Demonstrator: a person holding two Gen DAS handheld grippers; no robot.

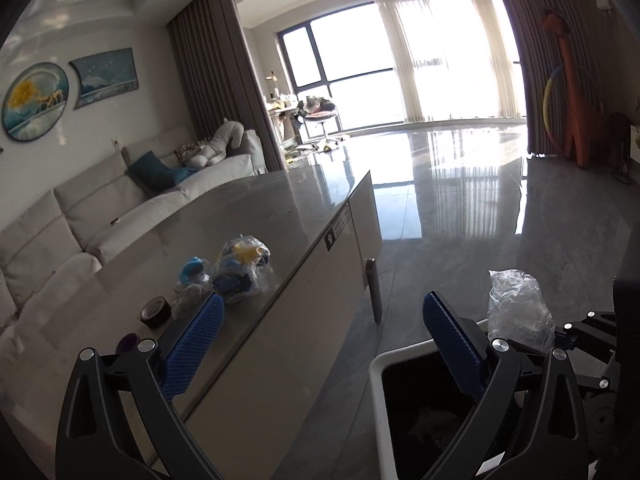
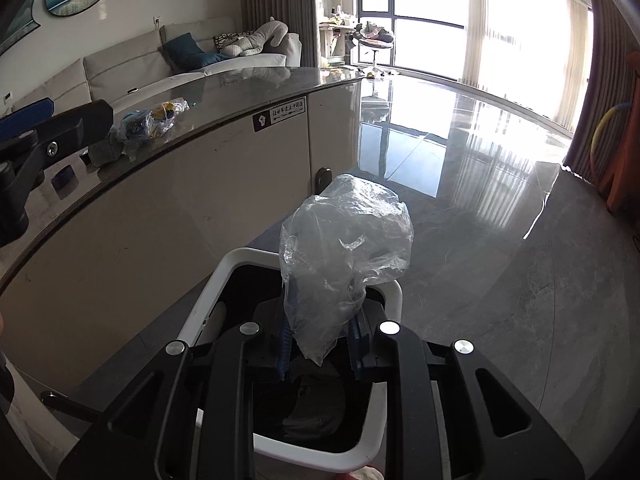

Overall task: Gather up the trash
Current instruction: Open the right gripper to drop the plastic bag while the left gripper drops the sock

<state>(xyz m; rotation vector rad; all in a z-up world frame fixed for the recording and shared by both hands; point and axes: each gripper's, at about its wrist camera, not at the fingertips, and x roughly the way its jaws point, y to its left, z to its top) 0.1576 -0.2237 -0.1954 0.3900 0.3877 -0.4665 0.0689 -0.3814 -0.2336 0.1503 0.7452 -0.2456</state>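
One crinkled clear plastic bag (image 2: 344, 264)

Two clear plastic bags (image 2: 344, 256) (image 1: 240, 272), one white bin (image 2: 224, 280), one tape roll (image 1: 155, 312).

A crumpled clear plastic bag (image 2: 344, 256) stood upright, pinched at its lower end above the open white bin (image 2: 384, 296), whose dark inside held some grey scraps. On the grey countertop (image 1: 280, 200), near its long front edge, lay a clear bag of blue and yellow scraps (image 1: 240, 272). Just beside it, farther from that edge, sat a smaller blue-and-clear wad (image 1: 194, 272) and a grey crumpled wad (image 1: 188, 300).
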